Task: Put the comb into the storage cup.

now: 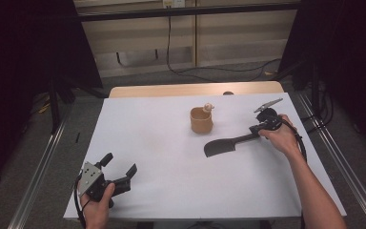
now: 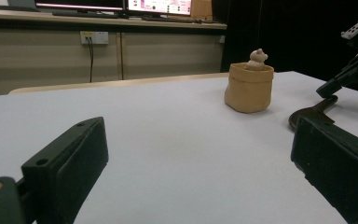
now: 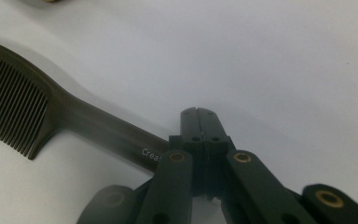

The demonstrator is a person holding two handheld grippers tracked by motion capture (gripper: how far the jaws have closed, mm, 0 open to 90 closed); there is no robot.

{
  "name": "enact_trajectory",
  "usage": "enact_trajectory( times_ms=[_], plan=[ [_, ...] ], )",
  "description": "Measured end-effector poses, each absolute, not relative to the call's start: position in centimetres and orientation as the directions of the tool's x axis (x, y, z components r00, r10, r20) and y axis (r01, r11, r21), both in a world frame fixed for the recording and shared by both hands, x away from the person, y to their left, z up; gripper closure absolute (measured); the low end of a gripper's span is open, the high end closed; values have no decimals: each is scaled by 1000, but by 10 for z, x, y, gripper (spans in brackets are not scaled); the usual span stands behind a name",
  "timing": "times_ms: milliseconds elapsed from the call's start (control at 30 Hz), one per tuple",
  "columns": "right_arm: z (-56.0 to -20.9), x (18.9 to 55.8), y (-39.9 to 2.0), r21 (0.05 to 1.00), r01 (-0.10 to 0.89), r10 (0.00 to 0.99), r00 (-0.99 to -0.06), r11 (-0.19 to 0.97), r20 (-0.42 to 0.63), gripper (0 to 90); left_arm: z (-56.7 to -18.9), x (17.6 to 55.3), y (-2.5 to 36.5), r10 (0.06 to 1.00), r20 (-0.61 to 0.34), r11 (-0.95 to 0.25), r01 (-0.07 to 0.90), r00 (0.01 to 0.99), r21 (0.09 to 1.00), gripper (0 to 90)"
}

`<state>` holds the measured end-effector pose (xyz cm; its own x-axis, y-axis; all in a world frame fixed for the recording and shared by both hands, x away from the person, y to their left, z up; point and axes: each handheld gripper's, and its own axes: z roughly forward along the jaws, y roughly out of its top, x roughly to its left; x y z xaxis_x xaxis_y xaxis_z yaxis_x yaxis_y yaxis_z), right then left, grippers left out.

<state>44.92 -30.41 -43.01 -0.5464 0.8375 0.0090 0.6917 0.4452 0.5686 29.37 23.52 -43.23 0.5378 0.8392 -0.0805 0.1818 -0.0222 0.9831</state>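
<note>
A dark comb [image 1: 221, 147] lies on the white table, teeth toward the near side, its handle running right to my right gripper [image 1: 256, 133]. In the right gripper view the jaws [image 3: 199, 116] stand pressed together on the end of the comb [image 3: 23, 107] handle. A tan soft pot [image 1: 201, 120] with a small pale figure [image 1: 208, 108] poking out stands just behind the comb. My left gripper [image 1: 120, 163] rests near the front left corner, open with nothing between its jaws. The left gripper view shows the pot [image 2: 249, 88], the comb [image 2: 310, 114] and the right gripper [image 2: 349, 74] far ahead.
A white sheet [image 1: 162, 143] covers the table, with a strip of bare wood [image 1: 171, 89] at the far edge. Metal rails [image 1: 43, 162] run along both sides on the floor. Cables [image 1: 209, 70] lie on the floor beyond the table.
</note>
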Motion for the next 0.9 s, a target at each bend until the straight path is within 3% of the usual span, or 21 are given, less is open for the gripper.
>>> enact_trajectory(
  times_ms=[900],
  plan=[
    [-437,445,-312,551,705,844,-536,446,4,900,-432,293,235,840,-76,-27,181,538,983,40]
  ],
)
